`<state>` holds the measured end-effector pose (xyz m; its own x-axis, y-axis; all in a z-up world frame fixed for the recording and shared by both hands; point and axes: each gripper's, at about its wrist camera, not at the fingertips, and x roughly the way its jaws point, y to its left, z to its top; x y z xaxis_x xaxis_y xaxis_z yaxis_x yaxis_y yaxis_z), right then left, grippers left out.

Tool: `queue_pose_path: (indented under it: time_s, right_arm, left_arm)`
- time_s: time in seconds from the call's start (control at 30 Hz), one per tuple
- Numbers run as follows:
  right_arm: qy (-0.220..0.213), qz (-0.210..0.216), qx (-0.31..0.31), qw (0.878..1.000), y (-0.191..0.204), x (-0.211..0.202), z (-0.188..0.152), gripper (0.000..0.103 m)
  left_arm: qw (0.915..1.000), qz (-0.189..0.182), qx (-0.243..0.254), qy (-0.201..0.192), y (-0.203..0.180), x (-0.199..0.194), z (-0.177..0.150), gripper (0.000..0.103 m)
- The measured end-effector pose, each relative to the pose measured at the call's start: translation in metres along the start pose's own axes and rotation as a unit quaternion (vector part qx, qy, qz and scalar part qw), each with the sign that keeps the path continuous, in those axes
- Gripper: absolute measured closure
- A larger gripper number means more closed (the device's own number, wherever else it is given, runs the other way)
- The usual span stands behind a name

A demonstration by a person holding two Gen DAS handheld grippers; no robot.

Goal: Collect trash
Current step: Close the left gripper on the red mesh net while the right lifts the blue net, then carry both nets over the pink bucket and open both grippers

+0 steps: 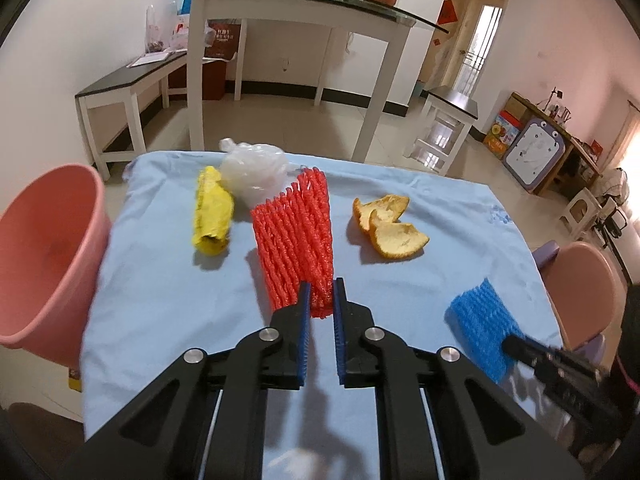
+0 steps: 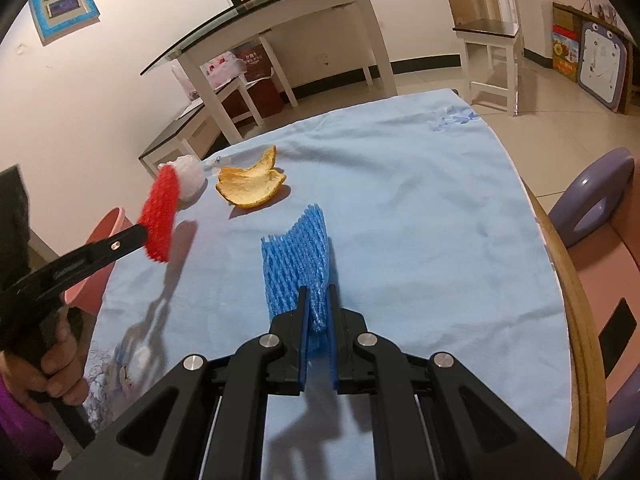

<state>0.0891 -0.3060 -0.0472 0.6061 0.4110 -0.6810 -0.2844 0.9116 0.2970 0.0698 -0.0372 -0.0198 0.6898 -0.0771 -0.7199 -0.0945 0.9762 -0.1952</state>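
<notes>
Both nets are in the grip! The left hand-held gripper (image 1: 321, 294) is clamped on the near end of the red foam net (image 1: 294, 236), raised off the blue-clothed bench (image 1: 160, 300). The right hand-held gripper (image 2: 318, 300) pinches the blue foam net (image 2: 298, 268) (its far end fans upward). Orange peel (image 1: 386, 226), a yellow wrapper (image 1: 212, 212) and a white bag (image 1: 254, 174) lie beyond; a pink bin (image 1: 44, 260) stands just left.

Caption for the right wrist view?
Right tongs grip blue foam net over blue cloth; left tongs hold red net.
</notes>
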Motion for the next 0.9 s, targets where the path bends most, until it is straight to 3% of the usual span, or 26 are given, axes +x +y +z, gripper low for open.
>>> queue_pose_path:
  time_s: [0.2,0.5,0.9]
  right_arm:
    - [-0.01,-0.022,-0.011,1.0,0.007,-0.002,-0.001,0.096]
    - [-0.032,0.007,-0.05,0.998,0.053,-0.013,0.005,0.096]
    - [-0.05,0.056,-0.103,0.992,0.13,-0.01,0.023,0.096]
  left_arm:
    - [0.9998,0.006,0.013,-0.017,0.01,-0.024,-0.014,0.093]
    - [0.9988,0.008,0.022,-0.043,0.025,-0.051,-0.029,0.093]
    - [0.9967,0.021,-0.019,-0.076,0.07,-0.082,-0.037,0.093]
